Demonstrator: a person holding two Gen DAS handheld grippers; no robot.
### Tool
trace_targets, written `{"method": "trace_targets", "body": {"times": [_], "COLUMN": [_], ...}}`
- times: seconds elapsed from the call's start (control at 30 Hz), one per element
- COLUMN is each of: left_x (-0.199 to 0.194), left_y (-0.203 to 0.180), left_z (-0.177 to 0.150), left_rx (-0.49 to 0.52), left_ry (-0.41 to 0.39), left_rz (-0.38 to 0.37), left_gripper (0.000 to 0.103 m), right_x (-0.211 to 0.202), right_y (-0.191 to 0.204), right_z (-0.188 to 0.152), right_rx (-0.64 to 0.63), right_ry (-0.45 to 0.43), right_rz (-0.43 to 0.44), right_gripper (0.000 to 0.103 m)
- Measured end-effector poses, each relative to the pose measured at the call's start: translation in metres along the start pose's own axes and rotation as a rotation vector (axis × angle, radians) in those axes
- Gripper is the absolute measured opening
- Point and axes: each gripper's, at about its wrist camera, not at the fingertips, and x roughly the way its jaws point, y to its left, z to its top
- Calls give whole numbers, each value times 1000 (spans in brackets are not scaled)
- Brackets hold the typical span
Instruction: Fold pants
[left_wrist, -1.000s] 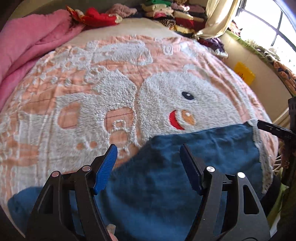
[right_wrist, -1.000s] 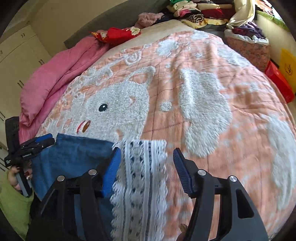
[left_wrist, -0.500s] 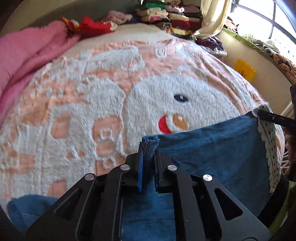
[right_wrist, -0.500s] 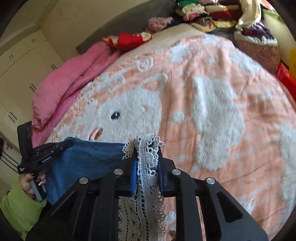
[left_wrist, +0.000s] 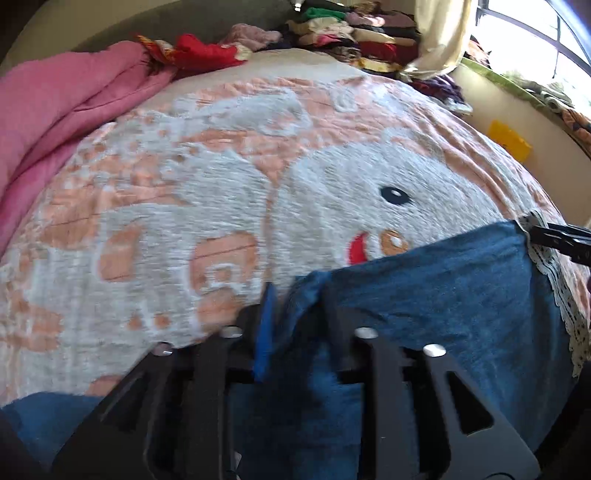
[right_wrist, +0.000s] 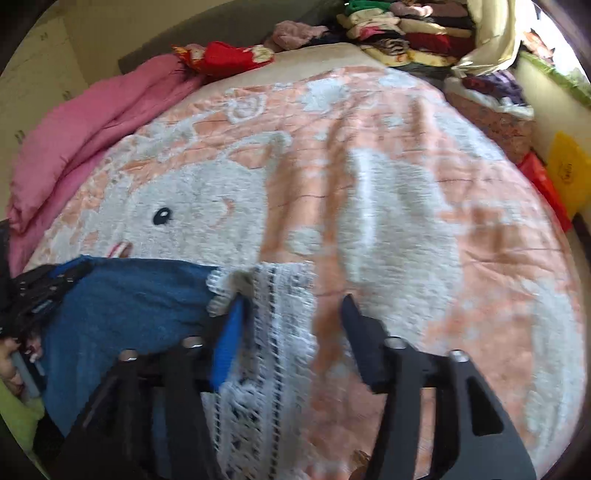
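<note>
No legible writing. Your left gripper (left_wrist: 297, 314) and right gripper (right_wrist: 291, 325) are opening around the pants (left_wrist: 443, 306); contact seems released, blurred.

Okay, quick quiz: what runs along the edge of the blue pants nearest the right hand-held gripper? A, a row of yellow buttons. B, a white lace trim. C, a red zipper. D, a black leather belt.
B: a white lace trim borders the blue pants and lies between the opening jaws of the right hand-held gripper, on the peach blanket.
</note>
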Motion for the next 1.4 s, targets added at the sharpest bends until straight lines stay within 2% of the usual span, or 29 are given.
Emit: {"method": "trace_targets", "body": {"times": [0.03, 0.17, 0.27, 0.37, 0.43, 0.5, 0.53, 0.6, 0.67, 0.77, 0.83, 0.9, 0.97, 1.03, 1.13, 1.27, 1.4], "left_x": [-11, -59, -88, -102, -94, -81, -71, -61, -59, -60, -60, -70, -86, -103, -115, -113, -99], "left_y": [6, 32, 49, 57, 58, 59, 62, 70, 81, 87, 89, 88, 82, 68, 43, 8, -17], "left_z": [1, -9, -28, -53, -62, -68, -71, -76, -82, -87, -89, -88, -86, -84, -89, -105, -122], "left_rx": [-15, -80, -126, -154, -145, -138, -143, -158, -190, -196, -221, -245, -242, -196, -109, -18, 66], "left_ry": [-17, -86, -95, -67, -23, 24, 72, 103, 101, 83, 72, 54, 22, -12, -19, 23, 88], "left_rz": [13, 67, 84, 67, 61, 104, 155, 205, 178, 153, 141, 118, 79, 57, 32, -27, -49], "left_gripper": [35, 38, 47, 47, 48, 48, 48, 49, 50, 49, 49, 50, 54, 55, 61, 61, 61], "right_x": [-10, -56, -82, -86, -82, -71, -65, -47, -33, -31, -32, -39, -60, -82, -104, -113, -102], "right_y": [-2, 0, 15, 39, 57, 74, 80, 83, 73, 56, 55, 56, 51, 51, 62, 79, 96], "right_z": [-2, -22, -48, -68, -75, -77, -77, -75, -79, -82, -82, -82, -85, -91, -105, -122, -131], "right_rx": [1, -33, -64, -118, -154, -195, -215, -220, -192, -111, -108, -107, -64, -49, -64, -101, -111], "right_ry": [-21, -94, -108, -86, -62, -32, -17, 33, 87, 95, 96, 79, 36, -6, -25, -13, 18], "right_rz": [-13, -76, -54, -17, 19, 30, 21, -40, -127, -79, -73, -61, -7, 25, 36, 39, 49], "right_gripper": [56, 57, 57, 57, 57, 57, 57, 57, 57, 57, 57, 57, 57, 57, 57, 57, 57]}}
